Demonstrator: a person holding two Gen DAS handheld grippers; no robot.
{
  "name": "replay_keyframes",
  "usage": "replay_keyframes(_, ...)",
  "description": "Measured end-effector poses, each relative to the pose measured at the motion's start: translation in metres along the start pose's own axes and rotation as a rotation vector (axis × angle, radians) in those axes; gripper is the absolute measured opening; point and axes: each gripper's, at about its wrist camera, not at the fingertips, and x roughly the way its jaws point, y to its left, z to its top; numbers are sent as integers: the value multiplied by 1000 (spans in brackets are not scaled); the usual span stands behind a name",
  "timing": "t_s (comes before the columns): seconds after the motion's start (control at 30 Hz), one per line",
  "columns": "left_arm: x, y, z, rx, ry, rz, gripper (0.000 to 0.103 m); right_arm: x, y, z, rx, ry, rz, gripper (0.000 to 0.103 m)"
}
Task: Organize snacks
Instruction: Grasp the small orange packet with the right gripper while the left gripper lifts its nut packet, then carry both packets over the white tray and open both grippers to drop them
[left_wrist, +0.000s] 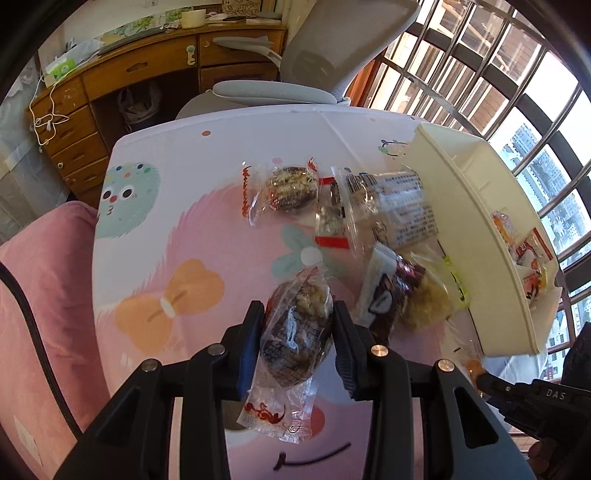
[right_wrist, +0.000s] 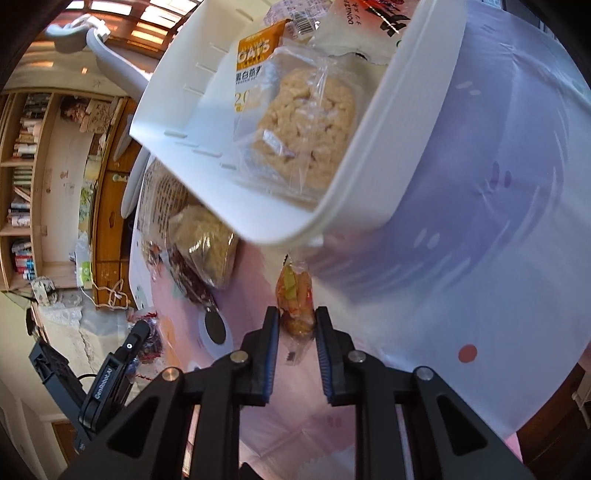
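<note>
Both tongs grip wrapped snacks for binning: the left gripper (left_wrist: 297, 328) clamps a nut cake (left_wrist: 295, 343), the right gripper (right_wrist: 296, 325) an orange-wrapped snack (right_wrist: 295, 302) beside the white bin (right_wrist: 347, 206).

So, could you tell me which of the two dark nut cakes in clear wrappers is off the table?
The dark nut cake clamped in the left gripper; the other nut cake lies farther back on the table.

The bin (right_wrist: 258, 122) runs off the top edge; its upper packets (right_wrist: 369, 22) are cropped; table (right_wrist: 498, 184) blurred.
</note>
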Motion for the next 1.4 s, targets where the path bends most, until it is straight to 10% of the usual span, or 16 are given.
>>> replay_keyframes(0.77,-99,-41,-86,3,16,-76,35,-48,30,-32,-264,126,54,19)
replay_keyframes(1.4,-124,-146,-54,-2,-126,-54,36,-119,42,53,-516,98,174,19)
